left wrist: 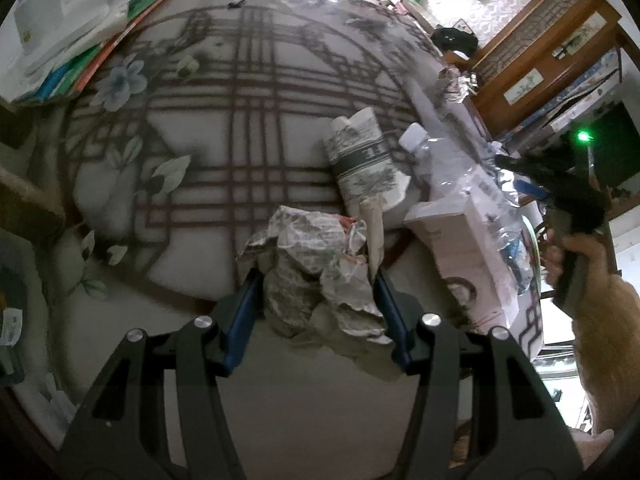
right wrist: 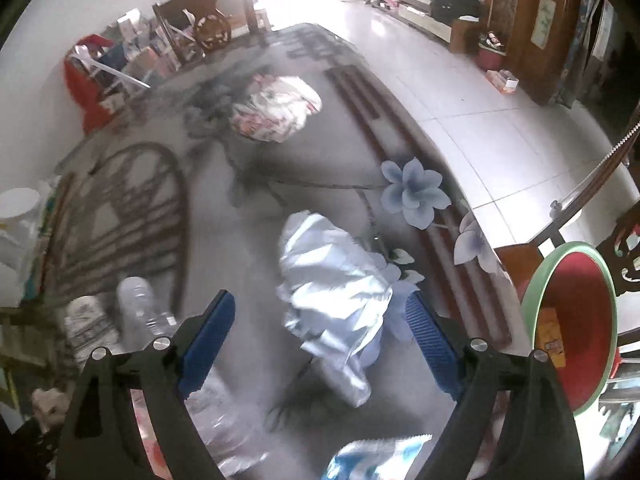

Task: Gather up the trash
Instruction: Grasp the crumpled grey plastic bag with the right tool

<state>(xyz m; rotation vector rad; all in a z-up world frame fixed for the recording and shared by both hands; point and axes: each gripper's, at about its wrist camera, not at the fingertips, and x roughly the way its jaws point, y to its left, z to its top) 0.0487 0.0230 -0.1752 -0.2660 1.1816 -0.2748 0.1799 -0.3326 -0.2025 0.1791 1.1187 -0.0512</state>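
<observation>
My left gripper (left wrist: pixel 316 280) is shut on a crumpled newspaper ball (left wrist: pixel 312 248), with the blue pads pressing on both of its sides above the patterned table (left wrist: pixel 224 120). Beyond it lie a rolled newspaper (left wrist: pixel 362 156), a clear plastic bottle (left wrist: pixel 440 156) and a white box (left wrist: pixel 460 240). My right gripper (right wrist: pixel 320 302) stands open, pointing down over a crumpled silvery wrapper (right wrist: pixel 332 272) on the table. Its pads do not touch the wrapper. A red bin with a green rim (right wrist: pixel 532 280) stands just to the right of it.
A crumpled colourful bag (right wrist: pixel 276 108) lies farther along the table. A bottle (right wrist: pixel 136 308) and newspaper roll (right wrist: pixel 88 324) sit lower left, a blue-white packet (right wrist: pixel 372 456) at the bottom. Stacked papers and folders (left wrist: pixel 68 40) fill the far left corner. The table's edge (right wrist: pixel 452 168) curves along the tiled floor.
</observation>
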